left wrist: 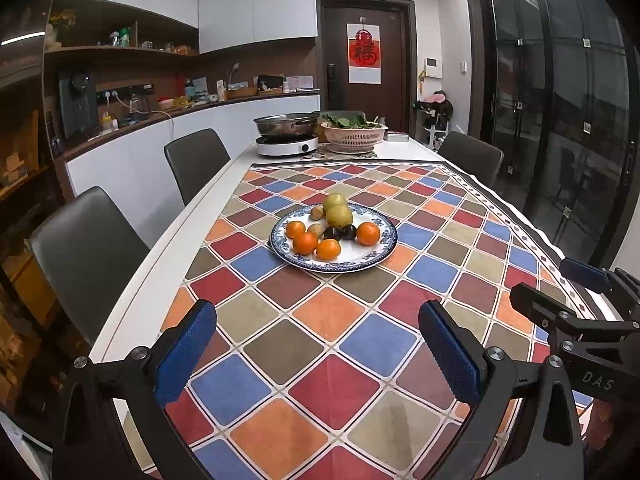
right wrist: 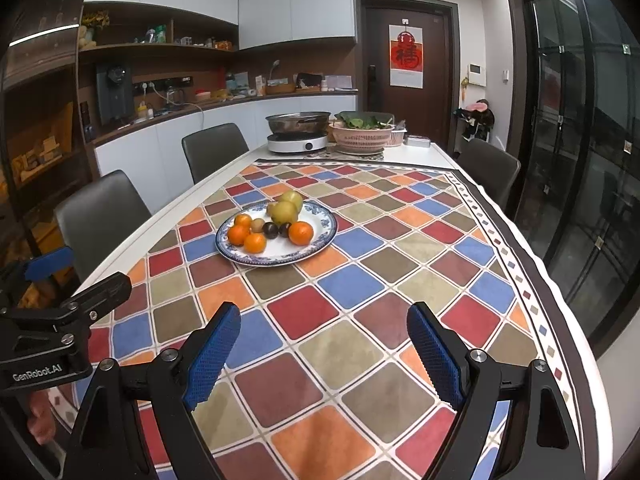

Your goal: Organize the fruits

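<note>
At the bottom of the left wrist view the left gripper [left wrist: 316, 356], black-armed with blue ribbed pads, stands spread wide with only the checked red, blue, orange and olive tablecloth [left wrist: 360, 344] between its fingers. The right gripper [right wrist: 324, 354], low in its own view, is likewise spread and empty. Well beyond both, near mid-frame, the round white plate with a blue patterned rim [left wrist: 360, 266] carries four oranges [left wrist: 368, 233], two yellow-green pears [left wrist: 339, 216], two dark plums [left wrist: 331, 233] and small brown fruits [left wrist: 317, 212].
</note>
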A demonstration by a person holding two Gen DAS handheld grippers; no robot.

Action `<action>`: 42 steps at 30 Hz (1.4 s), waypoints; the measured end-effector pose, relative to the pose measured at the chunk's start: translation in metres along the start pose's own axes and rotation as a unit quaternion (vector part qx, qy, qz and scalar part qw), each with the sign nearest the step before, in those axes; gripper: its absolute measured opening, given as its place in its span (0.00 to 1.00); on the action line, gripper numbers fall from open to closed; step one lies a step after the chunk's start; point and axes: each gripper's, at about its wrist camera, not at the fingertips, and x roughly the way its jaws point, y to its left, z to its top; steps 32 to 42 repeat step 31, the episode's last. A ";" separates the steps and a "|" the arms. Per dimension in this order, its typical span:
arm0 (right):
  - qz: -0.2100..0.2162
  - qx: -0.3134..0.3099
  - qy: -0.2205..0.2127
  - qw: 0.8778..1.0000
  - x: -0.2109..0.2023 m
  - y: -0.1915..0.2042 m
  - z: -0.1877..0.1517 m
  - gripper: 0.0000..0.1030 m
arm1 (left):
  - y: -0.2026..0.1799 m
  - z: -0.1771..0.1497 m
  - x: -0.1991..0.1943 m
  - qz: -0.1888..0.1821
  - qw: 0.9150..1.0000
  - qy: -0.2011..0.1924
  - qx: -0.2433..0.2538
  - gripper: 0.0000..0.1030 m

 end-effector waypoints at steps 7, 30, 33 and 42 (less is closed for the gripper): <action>0.001 0.000 0.000 1.000 0.000 0.000 0.000 0.83 | 0.000 0.000 -0.003 -0.007 1.000 -0.005 -0.001 1.00; 0.002 0.001 0.001 1.000 0.000 0.002 -0.002 0.83 | -0.001 0.000 -0.006 -0.006 1.000 -0.008 -0.002 1.00; 0.002 0.001 0.001 1.000 0.000 0.002 -0.002 0.83 | -0.001 0.000 -0.006 -0.006 1.000 -0.008 -0.002 1.00; 0.002 0.001 0.001 1.000 0.000 0.002 -0.002 0.83 | -0.001 0.000 -0.006 -0.006 1.000 -0.008 -0.002 1.00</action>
